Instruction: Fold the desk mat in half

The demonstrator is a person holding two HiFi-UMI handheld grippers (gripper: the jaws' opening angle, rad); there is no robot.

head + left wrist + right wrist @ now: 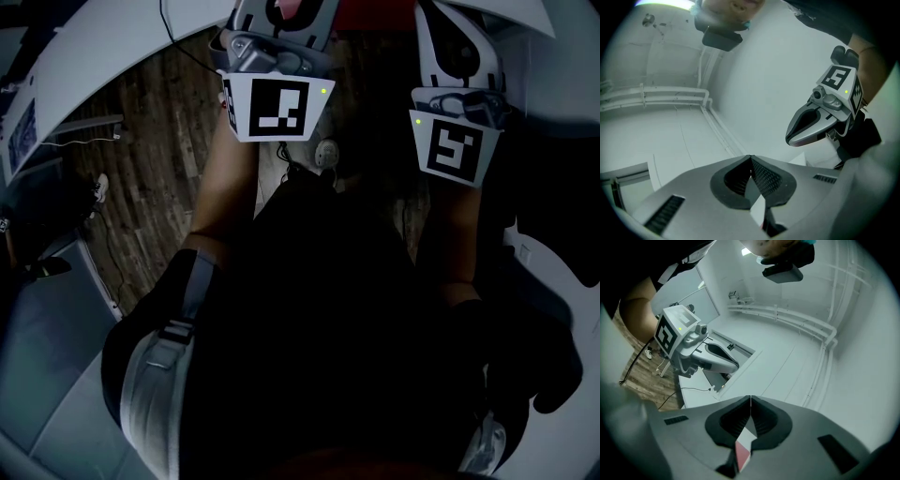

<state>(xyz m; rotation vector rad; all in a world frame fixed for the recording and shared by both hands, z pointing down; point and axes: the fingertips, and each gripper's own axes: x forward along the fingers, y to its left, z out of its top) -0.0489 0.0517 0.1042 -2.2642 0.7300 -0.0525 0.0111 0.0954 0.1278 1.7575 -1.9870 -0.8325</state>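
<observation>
Left gripper point(750, 161): fingers were closed tip to tip with nothing between them. Its own view looked out at a bare white wall point(778, 70) and pipe runs point(670, 96), no mat anywhere

Head view, steeply down: left marker cube point(272, 108) sat beside the right marker cube point(457, 148), both grippers held up in front of the person's torso at roughly matching height. Below them there was only wooden floor point(150, 159) and the person's dark clothing

Right gripper point(750, 401): fingers were also closed and empty. Its view caught the left gripper side on, a white worktop point(693, 397) with a thin cable point(696, 390) on it, and the floor beyond

Desk mat: not in any of the three views. A grey strip point(723, 359) under the left gripper in the right gripper view was too unclear to call; could not tell if it was mat or just a gap between white surfaces

Key relation: direction from fingers to mat, and the mat's long axis, were unreadable here. Neither hand looked nearer to anything mat-like; they were level and side by side, pointing about level rather than down at a surface

Judgement: no fold was in hand at this moment, either pre-start or finished. Any next move would need the mat in view first, then both sets of fingers opened to take one short edge at its two corners
</observation>
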